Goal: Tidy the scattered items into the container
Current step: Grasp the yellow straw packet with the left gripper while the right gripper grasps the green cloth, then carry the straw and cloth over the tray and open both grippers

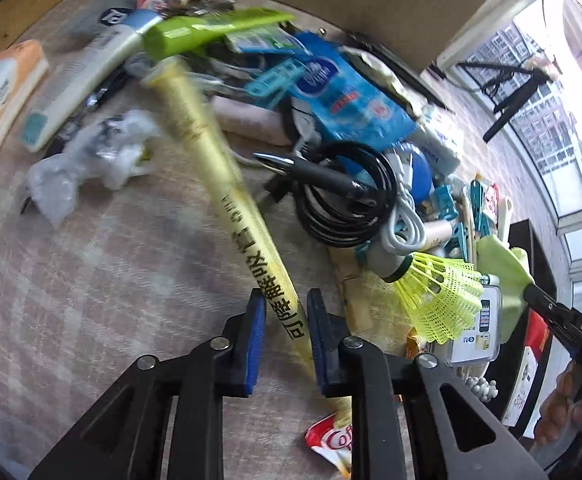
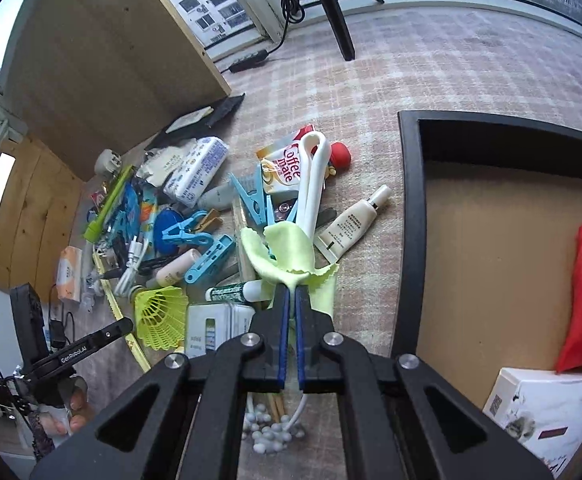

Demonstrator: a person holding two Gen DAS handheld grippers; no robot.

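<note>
left gripper [image 1: 282, 312] jaws seemingly pinching yellow straw packet [image 1: 227, 184], right gripper [image 2: 291, 300] jaws pinching green cloth [image 2: 287, 248]

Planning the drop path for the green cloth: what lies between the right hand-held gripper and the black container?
Only bare carpet separates the right hand-held gripper, shut on the green cloth, from the black container; the right wrist view shows it.

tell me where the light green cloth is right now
In the right wrist view the light green cloth is pinched in the right gripper, low centre, beside the black container.
</note>
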